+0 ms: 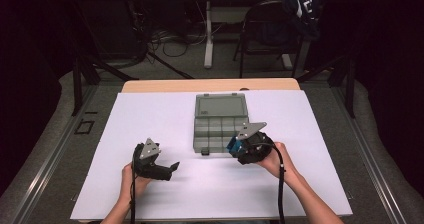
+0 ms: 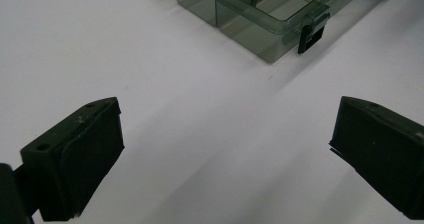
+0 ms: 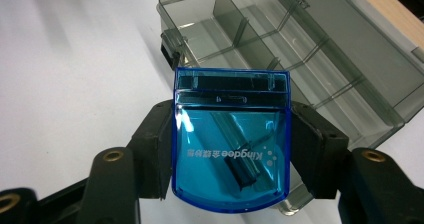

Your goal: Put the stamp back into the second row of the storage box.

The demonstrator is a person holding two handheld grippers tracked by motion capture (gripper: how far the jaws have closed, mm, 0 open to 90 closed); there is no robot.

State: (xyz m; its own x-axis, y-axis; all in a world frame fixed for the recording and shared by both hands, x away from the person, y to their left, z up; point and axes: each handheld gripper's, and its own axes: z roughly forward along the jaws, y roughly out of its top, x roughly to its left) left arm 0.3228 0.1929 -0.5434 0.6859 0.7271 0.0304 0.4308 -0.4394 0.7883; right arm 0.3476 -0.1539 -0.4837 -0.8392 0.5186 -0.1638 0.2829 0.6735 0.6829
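At the left of the high view, the left tongs (image 1: 170,170) are held low over the white sheet (image 1: 150,119) that covers the table (image 1: 150,85), the jaws pointed toward the right. In the left gripper view the two black jaws are seen spread wide, with only bare white sheet between them; nothing is gripped. The near corner of the grey box (image 2: 260,29) and its black latch (image 2: 311,34) are seen ahead of these jaws, well apart from them.

Toward the middle of the table, the grey box (image 1: 220,126) is seen lying open, its lid (image 1: 220,106) folded back flat on the far side and its tray split by partitions into compartments. What the compartments hold cannot be told.

At the right, the right tongs (image 1: 234,146) are held at the near right corner of the box. Between their jaws a blue clear plastic case (image 3: 231,149) is clamped: in the right gripper view one black pad is pressed against each side of the case, so the jaws are closed about halfway onto it. A dark strip across the top of the case and a dark part inside it can be made out, along with pale lettering. The blue case (image 1: 233,145) is held over the near edge of the open tray; whether it touches the box cannot be told.
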